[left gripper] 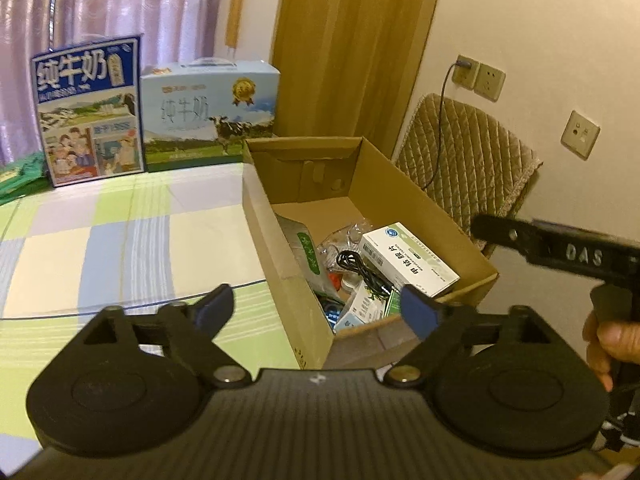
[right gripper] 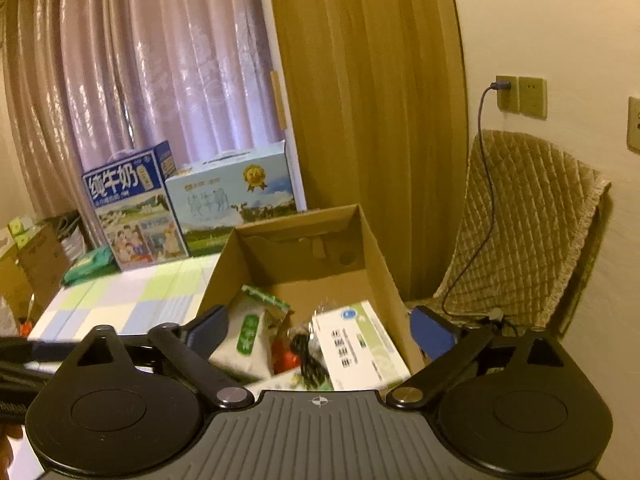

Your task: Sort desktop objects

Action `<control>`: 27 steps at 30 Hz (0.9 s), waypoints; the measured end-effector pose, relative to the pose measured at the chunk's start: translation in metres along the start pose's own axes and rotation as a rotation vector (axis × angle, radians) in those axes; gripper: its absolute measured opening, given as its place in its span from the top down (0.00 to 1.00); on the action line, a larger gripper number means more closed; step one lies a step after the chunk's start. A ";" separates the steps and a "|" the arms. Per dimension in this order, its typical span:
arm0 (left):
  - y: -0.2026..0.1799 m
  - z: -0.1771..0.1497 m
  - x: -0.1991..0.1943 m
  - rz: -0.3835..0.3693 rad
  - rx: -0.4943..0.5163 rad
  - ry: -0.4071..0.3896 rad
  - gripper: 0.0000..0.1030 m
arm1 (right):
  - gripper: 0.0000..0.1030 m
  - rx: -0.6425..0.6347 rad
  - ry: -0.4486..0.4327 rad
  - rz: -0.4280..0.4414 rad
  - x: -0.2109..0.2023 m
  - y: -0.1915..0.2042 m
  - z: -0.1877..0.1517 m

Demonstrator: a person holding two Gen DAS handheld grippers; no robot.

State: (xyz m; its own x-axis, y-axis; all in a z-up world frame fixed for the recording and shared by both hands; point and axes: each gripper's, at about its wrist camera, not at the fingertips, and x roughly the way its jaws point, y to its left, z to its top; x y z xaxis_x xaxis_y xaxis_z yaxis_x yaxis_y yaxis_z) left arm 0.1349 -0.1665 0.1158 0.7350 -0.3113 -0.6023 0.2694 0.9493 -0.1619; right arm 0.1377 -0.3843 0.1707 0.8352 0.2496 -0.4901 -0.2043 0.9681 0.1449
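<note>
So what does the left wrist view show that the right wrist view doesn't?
Only the left wrist view shows the right tool from the side, with the hand holding it and a third wall plate. Only the right wrist view shows the brown cartons past the table's left end. Both show the cardboard box with the white medicine box and black cable inside, two milk cartons, and the quilted chair.

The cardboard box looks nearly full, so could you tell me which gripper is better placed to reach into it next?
Probably the right gripper: open, empty and directly over the cardboard box; the left gripper is beside it.
</note>
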 end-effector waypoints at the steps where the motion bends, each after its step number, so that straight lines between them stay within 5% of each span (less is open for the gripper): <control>1: -0.002 -0.002 -0.007 0.011 -0.003 -0.016 0.06 | 0.02 -0.009 0.005 0.000 -0.006 0.002 -0.002; 20: -0.032 -0.045 -0.089 0.110 -0.059 -0.028 0.01 | 0.02 0.039 0.062 -0.033 -0.088 0.032 -0.047; 27: -0.036 -0.058 -0.105 0.070 -0.086 -0.005 0.01 | 0.02 0.028 0.062 -0.051 -0.112 0.036 -0.055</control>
State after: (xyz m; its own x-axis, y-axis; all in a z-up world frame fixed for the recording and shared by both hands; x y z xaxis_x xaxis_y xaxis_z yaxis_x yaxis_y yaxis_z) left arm 0.0113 -0.1654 0.1395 0.7531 -0.2445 -0.6108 0.1635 0.9688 -0.1862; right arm 0.0085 -0.3762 0.1835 0.8109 0.2012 -0.5496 -0.1466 0.9789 0.1421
